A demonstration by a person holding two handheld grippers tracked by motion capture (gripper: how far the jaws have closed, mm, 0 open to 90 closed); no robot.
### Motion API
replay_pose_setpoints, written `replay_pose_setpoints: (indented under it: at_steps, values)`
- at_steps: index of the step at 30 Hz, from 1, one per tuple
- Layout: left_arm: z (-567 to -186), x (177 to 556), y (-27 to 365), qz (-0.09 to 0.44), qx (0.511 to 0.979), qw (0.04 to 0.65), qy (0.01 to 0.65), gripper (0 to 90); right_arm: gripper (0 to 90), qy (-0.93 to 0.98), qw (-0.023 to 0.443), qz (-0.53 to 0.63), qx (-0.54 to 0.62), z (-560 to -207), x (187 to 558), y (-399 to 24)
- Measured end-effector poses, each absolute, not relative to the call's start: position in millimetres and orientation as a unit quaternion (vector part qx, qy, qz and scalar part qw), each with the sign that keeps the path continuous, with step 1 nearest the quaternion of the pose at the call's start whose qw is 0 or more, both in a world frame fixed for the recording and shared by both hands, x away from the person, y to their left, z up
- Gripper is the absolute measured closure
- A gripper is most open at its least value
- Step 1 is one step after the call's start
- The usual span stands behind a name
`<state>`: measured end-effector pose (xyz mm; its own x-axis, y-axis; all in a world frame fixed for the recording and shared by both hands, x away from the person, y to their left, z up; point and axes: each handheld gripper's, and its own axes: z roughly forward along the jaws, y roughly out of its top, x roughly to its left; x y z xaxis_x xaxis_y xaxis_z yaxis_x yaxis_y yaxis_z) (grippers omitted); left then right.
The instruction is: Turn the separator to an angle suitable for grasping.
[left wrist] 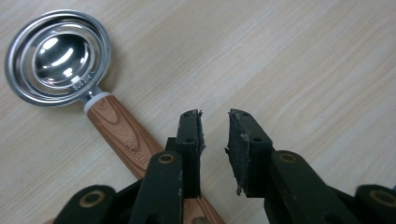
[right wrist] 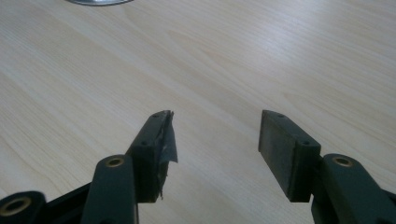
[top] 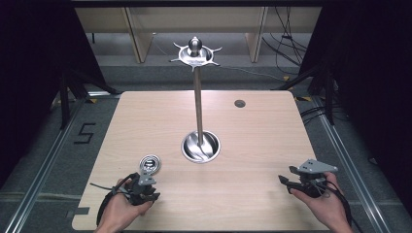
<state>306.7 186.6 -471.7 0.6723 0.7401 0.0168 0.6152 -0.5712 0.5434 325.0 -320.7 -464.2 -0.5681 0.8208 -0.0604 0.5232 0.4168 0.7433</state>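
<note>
Down at the bottom of the high view, the left hand (top: 121,209) holds the left gripper (top: 145,183) low over the counter (top: 262,141), its jaws a little apart with nothing between them. In the left gripper view the left jaw sits over the wooden handle of the scoop (left wrist: 70,70), which lies flat on the counter; the jaws close on bare wood grain, not on the handle. The scoop's round steel bowl, empty and shiny, sits in the upper left of that frame. At the lower right of the high view, the right hand (top: 323,206) holds the right gripper (top: 286,180), jaws spread wide, empty, over bare counter. Farther up, mid-frame, the steel stand (top: 198,97) rises from its round dish-shaped base (top: 200,146); nothing lies in the base. At the pole's top sits a rimmed disc with hooks and a knob (top: 195,46). Beyond, near the counter's far edge, a small dark hole (top: 239,103).
</note>
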Motion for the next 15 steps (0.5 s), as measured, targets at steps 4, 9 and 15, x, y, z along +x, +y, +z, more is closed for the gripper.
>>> replay_pose_setpoints:
  at_steps: [4,9,15]
  values:
    - [-456.9,307.8,202.5,0.134,0.868,0.251,0.407,89.0,45.3,0.81,0.205,0.348,0.426,-462.4,322.4,-321.1]
    - [-445.5,308.4,232.6,0.155,0.867,0.199,0.429,89.4,45.4,0.808,0.209,0.349,0.426,-461.8,322.6,-322.5]
    - [-454.7,309.9,243.1,0.129,0.886,0.156,0.417,89.5,45.3,0.81,0.207,0.347,0.425,-462.1,322.6,-321.4]
